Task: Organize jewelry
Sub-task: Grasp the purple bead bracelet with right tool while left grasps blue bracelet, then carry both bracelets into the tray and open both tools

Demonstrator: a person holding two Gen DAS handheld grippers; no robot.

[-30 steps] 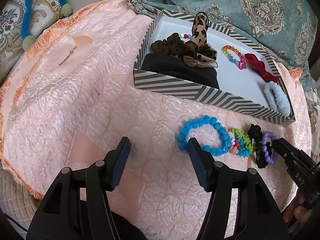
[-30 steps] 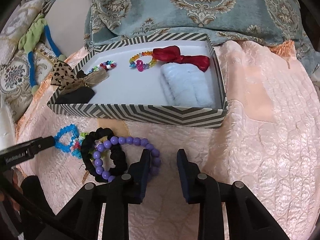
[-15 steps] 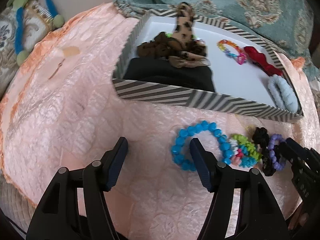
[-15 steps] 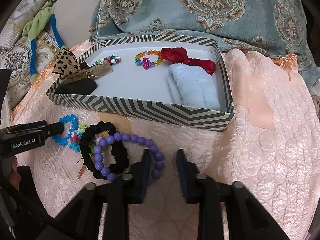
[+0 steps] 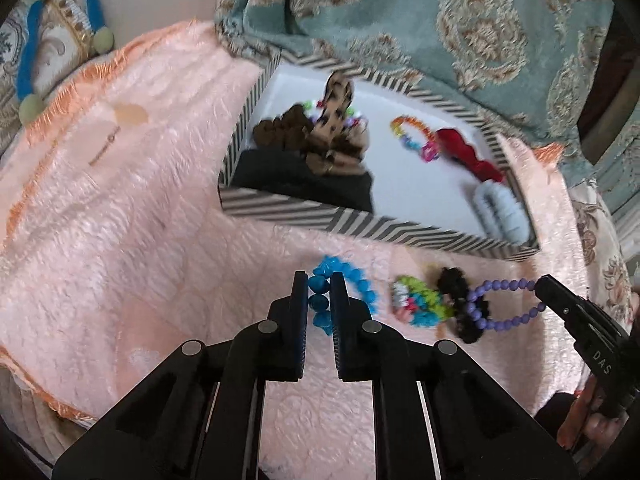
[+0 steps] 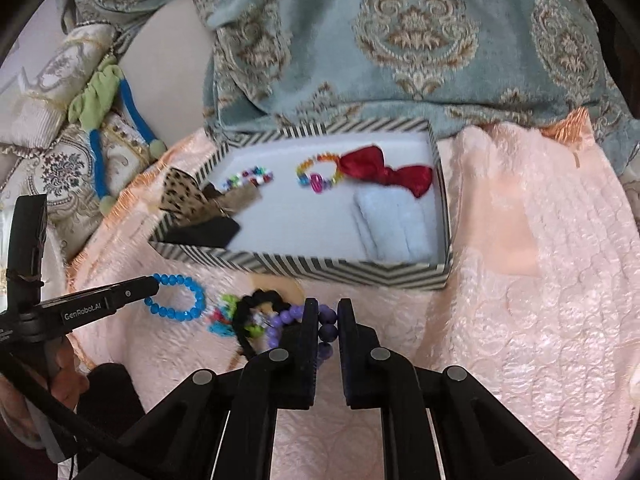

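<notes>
A blue bead bracelet (image 5: 362,286) lies on the pink quilt in front of the striped box (image 5: 360,224). My left gripper (image 5: 319,292) is closing on its near beads, with both pads pressed against them. My right gripper (image 6: 328,320) is shut on the purple bead bracelet (image 6: 286,318), which overlaps a black scrunchie (image 6: 256,300). In the left wrist view the purple bracelet (image 5: 502,285) stretches from the right gripper (image 5: 546,286) to the scrunchie (image 5: 454,282). The right wrist view shows the left gripper (image 6: 154,284) at the blue bracelet (image 6: 196,294).
A green and multicolour bracelet (image 5: 420,304) lies between the blue bracelet and the scrunchie. The box (image 6: 320,266) holds a leopard bow (image 6: 180,196), a rainbow bracelet (image 6: 318,170), a red bow (image 6: 384,170) and a pale blue scrunchie (image 6: 396,224). A teal patterned cloth (image 6: 400,40) lies behind it.
My left gripper went from wide open to shut on the blue bracelet. The right gripper closed on the purple bracelet. Both grippers have risen and the purple bracelet is pulled taut.
</notes>
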